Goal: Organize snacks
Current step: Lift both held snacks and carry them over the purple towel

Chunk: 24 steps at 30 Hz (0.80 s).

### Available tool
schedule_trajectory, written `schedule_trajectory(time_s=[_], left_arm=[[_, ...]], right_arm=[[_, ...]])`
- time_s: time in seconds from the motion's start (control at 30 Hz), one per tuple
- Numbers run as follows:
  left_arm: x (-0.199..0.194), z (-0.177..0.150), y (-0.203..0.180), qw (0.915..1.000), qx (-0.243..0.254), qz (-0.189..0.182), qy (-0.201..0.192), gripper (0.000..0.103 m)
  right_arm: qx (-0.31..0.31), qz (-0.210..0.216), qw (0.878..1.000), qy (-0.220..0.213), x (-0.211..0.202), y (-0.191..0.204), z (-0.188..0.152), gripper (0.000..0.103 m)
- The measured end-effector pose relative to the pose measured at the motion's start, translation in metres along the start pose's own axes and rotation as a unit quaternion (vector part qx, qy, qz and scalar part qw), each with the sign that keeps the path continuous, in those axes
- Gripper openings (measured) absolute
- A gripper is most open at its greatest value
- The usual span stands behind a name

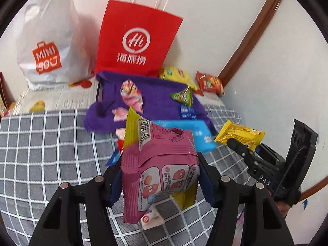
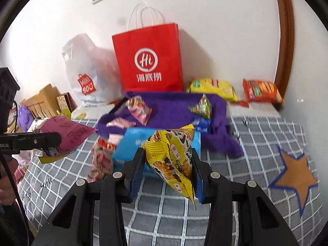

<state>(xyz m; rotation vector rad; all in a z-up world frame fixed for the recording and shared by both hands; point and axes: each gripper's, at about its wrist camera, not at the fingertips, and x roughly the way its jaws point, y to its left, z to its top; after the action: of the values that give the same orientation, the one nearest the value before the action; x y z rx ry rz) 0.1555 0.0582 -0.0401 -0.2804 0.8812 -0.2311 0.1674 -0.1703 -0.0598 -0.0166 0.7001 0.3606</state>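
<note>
Glossy crinkled-foil pink snack packet, matt red paper bag, fuzzy purple cloth, woven grey checked cloth.

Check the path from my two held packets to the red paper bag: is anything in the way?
The purple cloth with loose snack packets and the blue pack lie below the line to the red paper bag; nothing visible stands as high as the lifted packets.
</note>
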Motion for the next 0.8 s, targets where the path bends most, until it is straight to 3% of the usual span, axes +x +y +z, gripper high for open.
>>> schedule_trajectory(time_s=[0.43,0.8], left_arm=[[-0.004,0.072,-0.019,0.9994,0.001,0.014,-0.03,0.06],[0.03,0.116,-0.008,0.9989,-0.036,-0.01,-0.027,0.06]], right_arm=[[0.001,-0.01,0.999,-0.033,0.008,-0.005,0.065,0.042],[0.023,0.0,0.999,-0.034,0.055,-0.013,0.103,0.042]])
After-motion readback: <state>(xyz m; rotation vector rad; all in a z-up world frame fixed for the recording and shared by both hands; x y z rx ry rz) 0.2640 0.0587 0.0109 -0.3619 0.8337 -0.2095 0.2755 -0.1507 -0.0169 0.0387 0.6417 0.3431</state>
